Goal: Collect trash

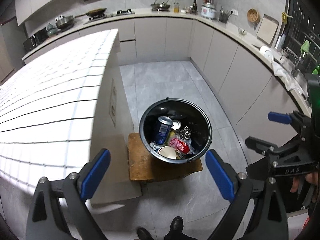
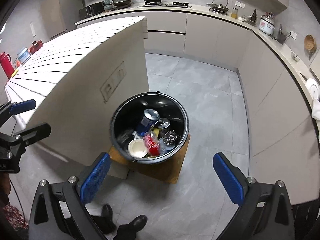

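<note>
1. Left wrist view: the left gripper (image 1: pixel 158 172) hangs above the floor with its jaws released and nothing between them. Ahead, a black bucket (image 1: pixel 207 124) stands on a wooden stool (image 1: pixel 140 160) beside the white tiled bench (image 1: pixel 50 100). In the bucket lie a blue can (image 1: pixel 163 130), a red wrapper (image 1: pixel 179 145), a paper cup (image 1: pixel 168 152) and a metal scourer (image 1: pixel 185 133); what lies beneath them is hidden. The right gripper (image 1: pixel 266 129) enters at the right edge, cut off.

2. Right wrist view: the right gripper's jaws are likewise spread and empty. The bucket's contents are blurred. The person's shoes (image 2: pixel 120 223) are partly cut off below.
</note>
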The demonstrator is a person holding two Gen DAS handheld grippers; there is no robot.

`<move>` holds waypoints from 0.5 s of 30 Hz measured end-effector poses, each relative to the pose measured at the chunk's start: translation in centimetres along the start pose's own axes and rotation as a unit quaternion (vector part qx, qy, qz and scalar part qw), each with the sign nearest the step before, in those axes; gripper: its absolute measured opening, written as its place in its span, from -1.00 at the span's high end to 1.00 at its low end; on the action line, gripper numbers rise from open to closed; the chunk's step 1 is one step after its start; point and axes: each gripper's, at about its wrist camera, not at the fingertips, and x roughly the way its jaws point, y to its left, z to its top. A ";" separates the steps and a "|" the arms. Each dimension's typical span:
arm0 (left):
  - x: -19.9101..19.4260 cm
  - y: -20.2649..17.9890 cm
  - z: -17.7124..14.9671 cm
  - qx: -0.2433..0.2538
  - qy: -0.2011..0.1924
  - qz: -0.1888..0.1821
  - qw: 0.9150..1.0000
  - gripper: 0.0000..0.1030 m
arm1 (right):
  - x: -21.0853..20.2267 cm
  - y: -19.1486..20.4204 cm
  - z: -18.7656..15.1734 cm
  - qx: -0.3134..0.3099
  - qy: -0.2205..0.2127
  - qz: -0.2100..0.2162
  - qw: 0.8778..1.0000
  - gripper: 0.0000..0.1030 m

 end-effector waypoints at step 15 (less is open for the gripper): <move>-10.6 4.9 -4.4 -0.037 -0.075 -0.013 0.996 -0.88 | -11.7 7.8 -3.3 0.030 -0.053 -0.048 0.997 -1.00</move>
